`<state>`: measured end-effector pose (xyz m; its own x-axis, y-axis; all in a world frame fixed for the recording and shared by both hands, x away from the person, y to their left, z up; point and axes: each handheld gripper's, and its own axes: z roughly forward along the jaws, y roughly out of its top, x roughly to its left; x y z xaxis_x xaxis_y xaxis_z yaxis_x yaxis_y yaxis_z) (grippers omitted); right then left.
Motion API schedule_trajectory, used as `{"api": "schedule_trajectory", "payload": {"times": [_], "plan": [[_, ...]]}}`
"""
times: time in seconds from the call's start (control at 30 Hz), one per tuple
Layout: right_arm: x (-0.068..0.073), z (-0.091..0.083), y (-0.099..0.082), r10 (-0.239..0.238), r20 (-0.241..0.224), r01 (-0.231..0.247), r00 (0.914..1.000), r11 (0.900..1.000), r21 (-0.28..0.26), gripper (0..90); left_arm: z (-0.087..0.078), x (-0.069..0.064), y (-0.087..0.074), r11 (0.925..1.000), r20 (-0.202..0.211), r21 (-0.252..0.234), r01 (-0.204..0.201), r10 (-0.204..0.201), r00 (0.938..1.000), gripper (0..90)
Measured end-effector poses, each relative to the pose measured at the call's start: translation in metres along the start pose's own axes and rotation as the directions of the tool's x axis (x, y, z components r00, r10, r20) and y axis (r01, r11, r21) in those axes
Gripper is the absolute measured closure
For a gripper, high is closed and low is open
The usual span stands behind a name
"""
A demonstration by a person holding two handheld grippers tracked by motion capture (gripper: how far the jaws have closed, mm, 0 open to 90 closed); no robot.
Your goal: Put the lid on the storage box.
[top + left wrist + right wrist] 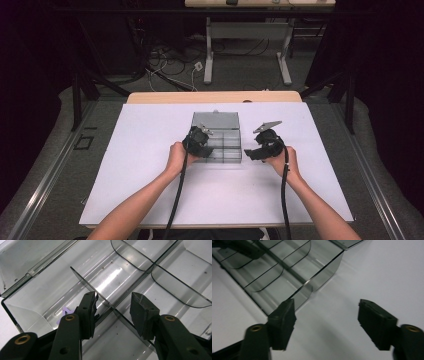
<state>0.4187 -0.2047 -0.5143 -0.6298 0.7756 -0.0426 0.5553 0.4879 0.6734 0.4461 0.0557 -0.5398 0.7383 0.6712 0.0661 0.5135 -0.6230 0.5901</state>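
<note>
On a white table (150, 190), a clear smoky plastic organizer box (220, 142) lies open near the middle, its lid (215, 120) tipped toward the far side. At the box's left, the left gripper (113, 306) straddles a thin inner divider (87, 286), jaws apart without pressing it. Just right of the box, the right gripper (325, 323) hovers with jaws apart, nothing between them.

- White table top (150, 170), with a pale wood edge along its far side.
- 1 clear smoky plastic organiser box (220, 142) sits on it, centre, lid open toward the far edge, dividers inside.
- The box's base rests flat on the white surface.
</note>
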Motion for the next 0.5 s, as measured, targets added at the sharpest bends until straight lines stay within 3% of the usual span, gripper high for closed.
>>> {"api": "schedule_trajectory", "payload": {"times": [0.13,0.23,0.43,0.47,0.5], "plan": [[-0.007,0.006,0.006,0.025,-0.008,-0.025,0.9997,0.9996,-0.010,45.5,0.000,0.000,0.000,1.0000,0.000,0.000,0.000,0.000,1.0000,55.9],[-0.010,0.011,0.011,0.033,0.012,-0.033,0.9994,0.9994,-0.013,62.1,0.000,0.000,0.000,1.0000,0.000,0.000,0.000,0.000,1.0000,55.8],[-0.017,0.026,0.021,0.063,-0.005,-0.063,0.9980,0.9977,-0.024,76.5,0.000,0.000,0.000,1.0000,0.003,0.001,0.002,-0.002,1.0000,55.8],[-0.017,0.030,0.022,0.075,-0.010,-0.075,0.9971,0.9956,-0.055,78.7,0.000,0.000,0.000,1.0000,0.003,0.000,0.002,-0.002,1.0000,55.8],[-0.018,0.030,0.024,0.071,0.005,-0.071,0.9975,0.9968,-0.037,84.4,0.000,0.000,0.000,1.0000,0.004,0.001,0.002,-0.002,1.0000,55.8]]}}
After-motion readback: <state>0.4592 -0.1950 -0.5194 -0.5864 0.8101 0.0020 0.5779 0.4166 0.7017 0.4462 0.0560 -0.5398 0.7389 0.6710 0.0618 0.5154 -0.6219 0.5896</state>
